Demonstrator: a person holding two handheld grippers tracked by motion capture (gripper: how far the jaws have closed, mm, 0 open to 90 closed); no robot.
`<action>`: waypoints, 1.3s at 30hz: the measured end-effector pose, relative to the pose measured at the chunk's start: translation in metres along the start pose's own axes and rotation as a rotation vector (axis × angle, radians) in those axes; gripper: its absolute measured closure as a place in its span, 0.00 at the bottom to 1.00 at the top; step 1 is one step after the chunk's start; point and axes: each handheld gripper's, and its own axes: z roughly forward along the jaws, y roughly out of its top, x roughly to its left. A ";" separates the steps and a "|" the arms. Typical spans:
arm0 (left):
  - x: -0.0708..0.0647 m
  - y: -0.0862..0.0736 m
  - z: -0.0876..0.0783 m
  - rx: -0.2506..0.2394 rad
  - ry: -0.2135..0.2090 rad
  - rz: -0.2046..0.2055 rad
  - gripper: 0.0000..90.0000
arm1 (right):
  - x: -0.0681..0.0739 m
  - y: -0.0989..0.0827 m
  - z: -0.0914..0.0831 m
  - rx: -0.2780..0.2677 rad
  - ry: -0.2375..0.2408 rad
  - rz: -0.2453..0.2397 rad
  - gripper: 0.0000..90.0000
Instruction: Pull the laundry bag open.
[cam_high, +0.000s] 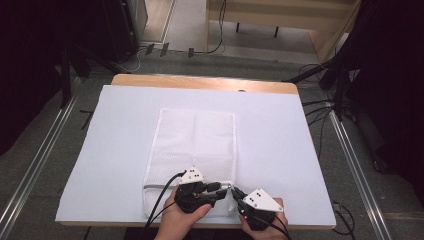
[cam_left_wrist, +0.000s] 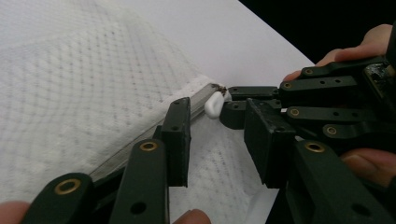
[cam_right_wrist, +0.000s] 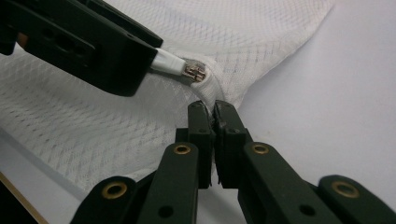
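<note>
White mesh bag (cam_high: 192, 155) lies flat mid-table (cam_high: 280, 150), bare surface all round. At its near-right corner, right gripper (cam_right_wrist: 215, 114) pinches the edge; left gripper (cam_left_wrist: 217, 123), jaws spread, seemingly brackets the white zipper pull (cam_left_wrist: 214, 104).

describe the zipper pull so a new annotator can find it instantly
Start at the white mesh laundry bag lying flat on the white table cover. Follow the grey zipper along its near end to the corner by the right gripper. The zipper pull is the small smooth white tab there, unlike the textured mesh around it.
</note>
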 end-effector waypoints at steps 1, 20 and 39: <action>-0.001 0.000 0.000 0.003 -0.004 -0.001 0.72 | 0.001 0.000 0.000 -0.005 0.001 -0.007 0.98; 0.003 0.001 -0.001 0.014 -0.019 -0.028 0.97 | 0.005 0.002 -0.001 -0.015 0.060 -0.013 0.98; 0.008 0.000 -0.004 0.033 -0.001 -0.019 0.97 | 0.002 0.006 -0.002 -0.008 0.083 0.003 0.99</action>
